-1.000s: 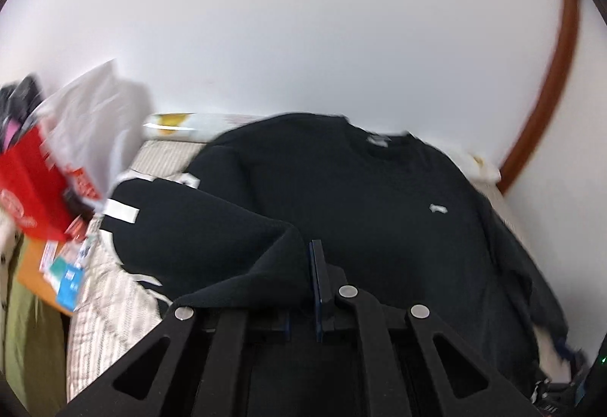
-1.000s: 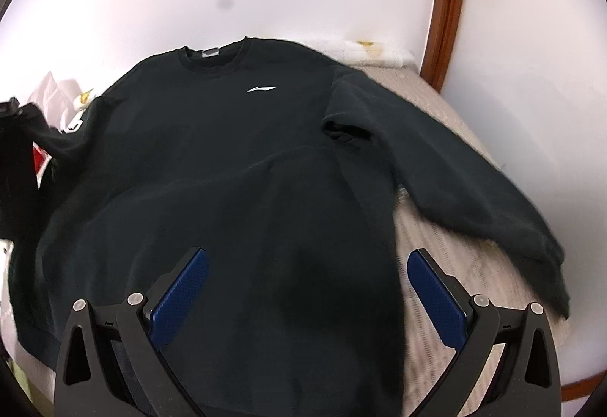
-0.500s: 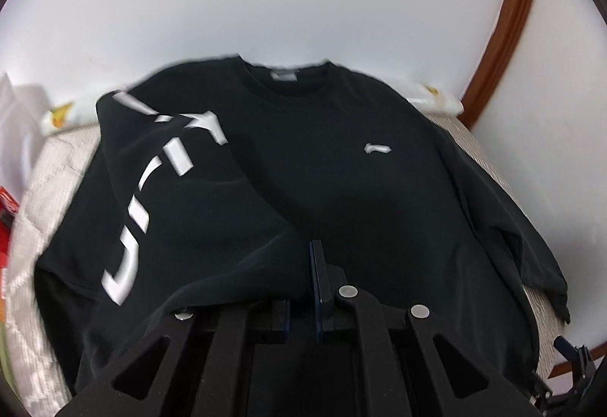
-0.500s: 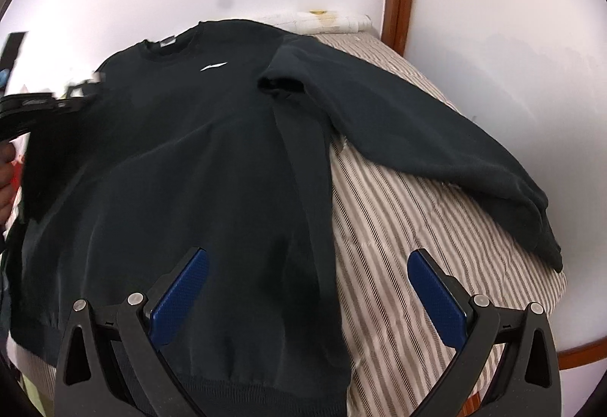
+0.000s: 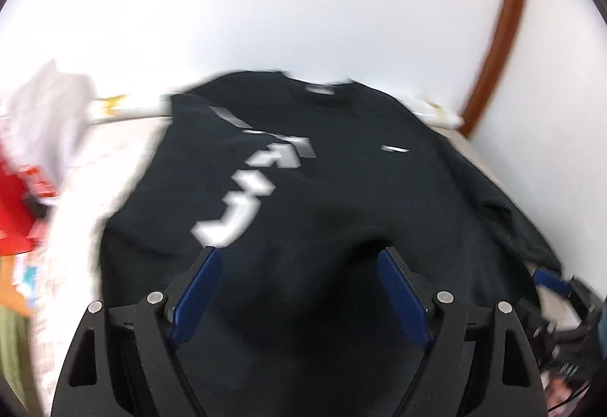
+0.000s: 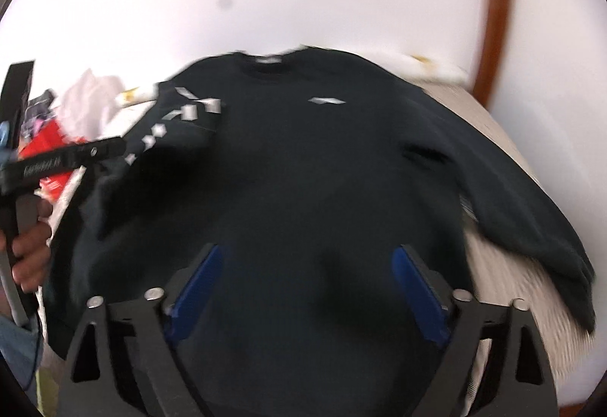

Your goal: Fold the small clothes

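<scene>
Two grippers, both spread wide and holding nothing: left gripper (image 5: 299, 284) and right gripper (image 6: 303, 280) above the black sweatshirt (image 5: 341, 197). Spread front-up on the striped bed (image 6: 504, 265), collar toward the white wall (image 5: 265, 0). Lettered sleeve (image 5: 250, 182) folded across the chest. Other sleeve (image 6: 523, 204) stretched out along the bed. Red bag (image 5: 15, 212) at far left, blurred.

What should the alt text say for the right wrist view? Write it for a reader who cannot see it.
A black sweatshirt lies spread on a striped bed, one sleeve with white lettering folded across its chest, the other sleeve stretched out. The right gripper is open above the hem. The left gripper is at the left edge. The picture is motion-blurred.
</scene>
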Available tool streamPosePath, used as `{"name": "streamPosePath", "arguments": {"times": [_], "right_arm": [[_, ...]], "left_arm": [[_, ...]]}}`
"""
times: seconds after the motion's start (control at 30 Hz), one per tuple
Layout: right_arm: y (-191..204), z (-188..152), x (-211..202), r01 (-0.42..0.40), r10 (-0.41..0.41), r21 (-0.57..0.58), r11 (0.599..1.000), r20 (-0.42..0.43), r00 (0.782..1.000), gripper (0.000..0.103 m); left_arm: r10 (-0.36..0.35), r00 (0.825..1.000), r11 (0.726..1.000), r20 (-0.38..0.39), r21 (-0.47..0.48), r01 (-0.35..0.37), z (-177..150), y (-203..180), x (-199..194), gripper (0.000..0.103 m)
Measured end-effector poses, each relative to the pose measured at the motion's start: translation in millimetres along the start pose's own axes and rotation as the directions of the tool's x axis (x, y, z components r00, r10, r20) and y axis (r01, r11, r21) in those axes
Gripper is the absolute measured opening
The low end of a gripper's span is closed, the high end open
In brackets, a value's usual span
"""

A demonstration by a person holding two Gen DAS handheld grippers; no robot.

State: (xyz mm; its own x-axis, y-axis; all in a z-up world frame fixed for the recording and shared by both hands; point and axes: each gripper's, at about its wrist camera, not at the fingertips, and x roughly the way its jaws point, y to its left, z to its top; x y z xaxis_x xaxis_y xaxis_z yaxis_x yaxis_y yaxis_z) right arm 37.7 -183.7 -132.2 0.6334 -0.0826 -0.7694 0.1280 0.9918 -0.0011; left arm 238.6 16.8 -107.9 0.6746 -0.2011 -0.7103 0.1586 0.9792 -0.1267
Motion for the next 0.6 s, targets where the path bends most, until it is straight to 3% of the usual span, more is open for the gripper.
{"name": "streamPosePath", "arguments": {"times": [0.07, 0.13, 0.27, 0.47, 0.6], "right_arm": [[27, 11, 8, -0.034, 0.034, -0.035, 0.999, -0.001, 0.999, 0.074], [52, 20, 17, -0.08, 0.079, -0.064, 0.995, -0.012, 0.997, 0.066], [111, 34, 35, -0.138, 0.136, -0.154, 0.978, -0.023, 0.99, 0.066], [164, 44, 62, 0.009, -0.001, -0.352, 0.936, 0.023, 1.0, 0.066], [168, 46, 80, 0.038, -0.04, -0.404, 0.914, 0.003, 0.999, 0.066]], "left_arm": [[0.077, 0.997, 0.997, -0.007, -0.027, -0.077, -10, 27, -8, 0.083], [0.107, 0.994, 0.993, -0.014, -0.057, -0.107, -22, 53, -15, 0.083], [0.142, 0.989, 0.984, -0.047, -0.098, -0.146, -41, 91, -20, 0.083], [0.133, 0.988, 0.98, -0.075, -0.137, -0.142, -55, 121, -18, 0.083], [0.135, 0.987, 0.979, -0.086, -0.139, -0.146, -57, 125, -14, 0.083]]}}
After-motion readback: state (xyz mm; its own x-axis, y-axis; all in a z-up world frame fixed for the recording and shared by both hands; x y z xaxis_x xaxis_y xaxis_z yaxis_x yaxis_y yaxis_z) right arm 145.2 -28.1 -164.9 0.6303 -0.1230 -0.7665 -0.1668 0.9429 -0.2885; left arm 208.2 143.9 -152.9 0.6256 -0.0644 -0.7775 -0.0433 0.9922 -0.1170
